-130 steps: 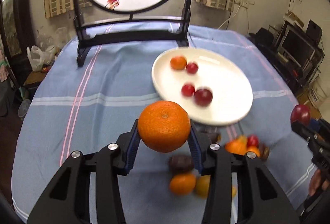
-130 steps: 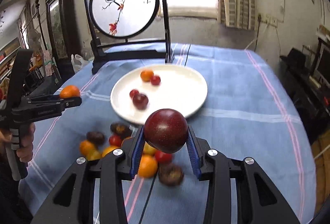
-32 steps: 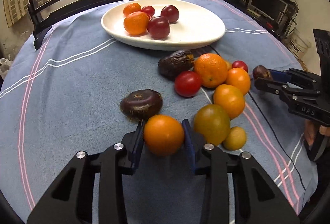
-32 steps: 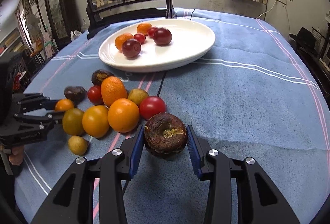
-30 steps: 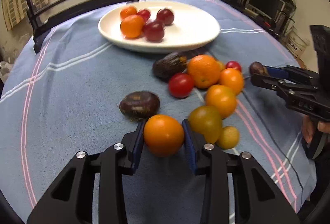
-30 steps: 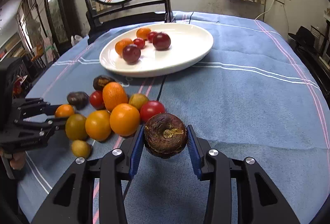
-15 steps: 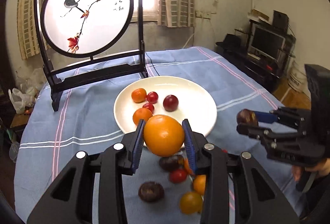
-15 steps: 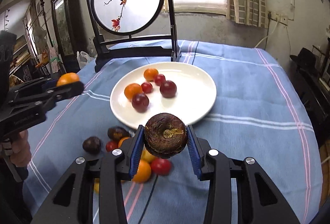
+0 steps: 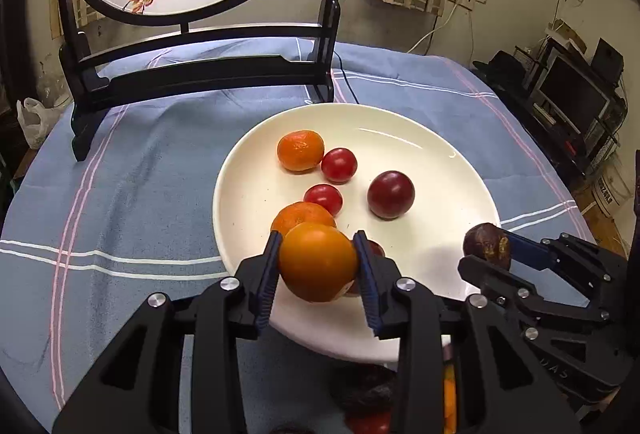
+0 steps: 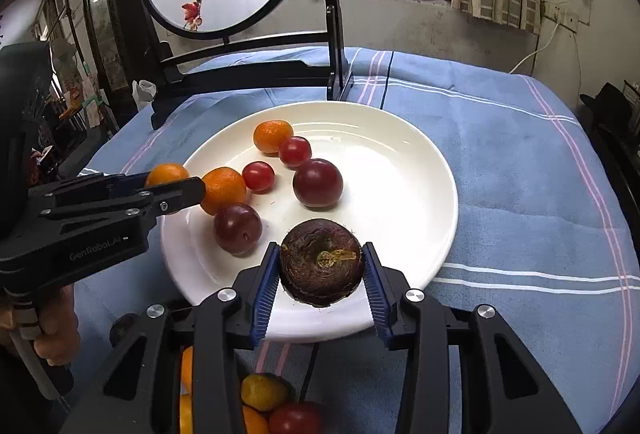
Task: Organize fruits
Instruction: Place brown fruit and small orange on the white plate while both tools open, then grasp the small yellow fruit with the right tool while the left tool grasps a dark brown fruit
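Observation:
My left gripper is shut on an orange held over the near left part of the white plate. My right gripper is shut on a dark brown wrinkled fruit over the plate's near edge. The plate holds two oranges, two small red tomatoes and two dark red plums. The left gripper also shows in the right wrist view, and the right gripper in the left wrist view.
A round painted screen on a black stand stands behind the plate on the blue striped cloth. Several loose fruits lie on the cloth just before the plate, under my grippers. A dark fruit lies there too.
Both grippers have moved forward and down over the plate, each still holding its fruit. The plate now fills the middle of both views.

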Demonstrator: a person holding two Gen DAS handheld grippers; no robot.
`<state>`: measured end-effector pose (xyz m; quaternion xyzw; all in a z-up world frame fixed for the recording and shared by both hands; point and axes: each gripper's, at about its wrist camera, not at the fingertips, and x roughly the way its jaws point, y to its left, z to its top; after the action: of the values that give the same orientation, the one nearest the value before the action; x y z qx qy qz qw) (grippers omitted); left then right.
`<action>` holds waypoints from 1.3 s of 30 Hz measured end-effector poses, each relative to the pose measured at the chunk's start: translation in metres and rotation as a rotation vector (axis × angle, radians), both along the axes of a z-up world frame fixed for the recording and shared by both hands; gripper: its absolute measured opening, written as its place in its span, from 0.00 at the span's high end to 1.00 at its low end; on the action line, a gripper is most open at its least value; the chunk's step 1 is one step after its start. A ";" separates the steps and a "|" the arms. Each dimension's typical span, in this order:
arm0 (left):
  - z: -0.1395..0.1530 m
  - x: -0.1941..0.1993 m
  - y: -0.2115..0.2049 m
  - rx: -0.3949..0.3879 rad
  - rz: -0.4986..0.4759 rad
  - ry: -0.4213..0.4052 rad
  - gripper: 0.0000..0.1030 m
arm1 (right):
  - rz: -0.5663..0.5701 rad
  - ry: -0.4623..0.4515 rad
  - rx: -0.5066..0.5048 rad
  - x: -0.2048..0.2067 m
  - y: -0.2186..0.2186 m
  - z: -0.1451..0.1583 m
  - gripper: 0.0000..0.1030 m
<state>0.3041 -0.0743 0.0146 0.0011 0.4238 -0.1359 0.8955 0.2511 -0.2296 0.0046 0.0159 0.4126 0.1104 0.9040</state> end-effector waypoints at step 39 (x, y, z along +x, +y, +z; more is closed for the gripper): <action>-0.016 -0.106 0.081 -0.054 0.105 -0.036 0.14 | 0.228 0.128 -0.071 -0.152 0.084 -0.034 0.67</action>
<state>0.1984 0.0065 -0.0011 -0.0428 0.4031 -0.0999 0.9087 0.0989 -0.1453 -0.0298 -0.0561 0.4723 0.1964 0.8575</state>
